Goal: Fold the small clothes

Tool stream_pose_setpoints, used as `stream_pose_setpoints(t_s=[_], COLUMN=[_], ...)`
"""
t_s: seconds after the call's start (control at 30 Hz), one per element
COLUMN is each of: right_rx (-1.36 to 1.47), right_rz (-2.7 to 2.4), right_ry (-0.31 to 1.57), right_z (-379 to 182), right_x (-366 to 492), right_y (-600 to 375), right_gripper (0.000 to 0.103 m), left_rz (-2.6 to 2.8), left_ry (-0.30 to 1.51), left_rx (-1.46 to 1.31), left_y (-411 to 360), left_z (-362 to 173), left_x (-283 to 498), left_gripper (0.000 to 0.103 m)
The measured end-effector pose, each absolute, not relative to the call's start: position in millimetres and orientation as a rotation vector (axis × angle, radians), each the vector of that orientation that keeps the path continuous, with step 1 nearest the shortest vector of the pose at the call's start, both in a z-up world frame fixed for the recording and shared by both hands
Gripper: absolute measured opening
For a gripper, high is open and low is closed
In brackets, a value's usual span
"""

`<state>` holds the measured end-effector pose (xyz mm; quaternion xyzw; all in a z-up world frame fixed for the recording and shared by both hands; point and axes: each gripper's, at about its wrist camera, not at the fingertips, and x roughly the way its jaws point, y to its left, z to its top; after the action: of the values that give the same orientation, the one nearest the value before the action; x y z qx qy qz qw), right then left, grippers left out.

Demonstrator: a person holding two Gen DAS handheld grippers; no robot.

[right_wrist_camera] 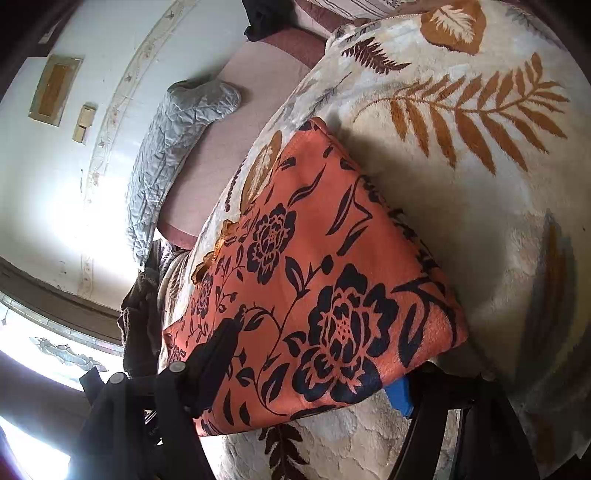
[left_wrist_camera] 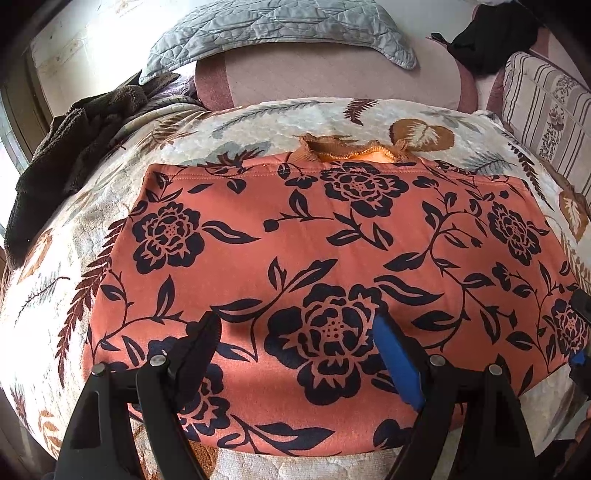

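Black fingers of the left tool (left_wrist_camera: 295,332) stand wide apart above the near half of the orange floral garment (left_wrist_camera: 325,266), one finger faced with a blue pad (left_wrist_camera: 397,363); nothing is clamped between them, and whether their tips touch the cloth cannot be told. Beneath everything lies the bed, covered by a cream fleece blanket (left_wrist_camera: 55,266) printed with brown ferns and leaves, which fills most of both views. On it the garment is spread flat in a broad folded rectangle, black roses and vines across its face, with a tan ribbed collar (left_wrist_camera: 343,149) poking out at its far edge. Beyond the blanket sit a pink cushion (left_wrist_camera: 332,77), a grey quilted pillow (left_wrist_camera: 280,29), a striped pillow (left_wrist_camera: 546,122) to the right and a dark brown knitted cloth (left_wrist_camera: 66,155) heaped at the left. In the right wrist view the right tool (right_wrist_camera: 317,365) straddles the near corner of the garment (right_wrist_camera: 332,280): one black finger (right_wrist_camera: 218,354) lies over the cloth, the blue-padded one (right_wrist_camera: 400,397) is under its edge, and the jaws look parted rather than pressing.
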<state>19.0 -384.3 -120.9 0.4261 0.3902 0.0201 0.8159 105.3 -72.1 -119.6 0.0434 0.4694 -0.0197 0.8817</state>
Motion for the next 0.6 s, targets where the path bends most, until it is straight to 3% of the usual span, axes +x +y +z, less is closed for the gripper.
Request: stream_pose_setpoints(t_s=[0.17,0.23,0.3,0.6], right_rx=[0.906,0.896,0.897,0.903], right_rz=[0.046,0.044,0.042,0.037], right_ry=[0.828,0.832,0.835,0.834], right_z=[-120.1,-119.8,-120.9,-123.0], right_x=[20.7,21.9,21.9,21.0], right_y=[-385.4,-386.0,-387.1,-389.3], right_gripper=[0.073,0.065,0.064,0.064], left_rz=[-0.037,-0.037,-0.036,-0.039], left_ry=[0.993,0.993,0.991,0.996], left_rx=[0.084,0.084,0.086,0.081], left_y=[-71.9,-71.9,-72.0,-71.4], left_z=[-126.1,-127.7,-128.0,-127.5], left_x=[106.1,105.8,105.1,104.9], left_gripper=[0.085,0.085,0.085,0.085])
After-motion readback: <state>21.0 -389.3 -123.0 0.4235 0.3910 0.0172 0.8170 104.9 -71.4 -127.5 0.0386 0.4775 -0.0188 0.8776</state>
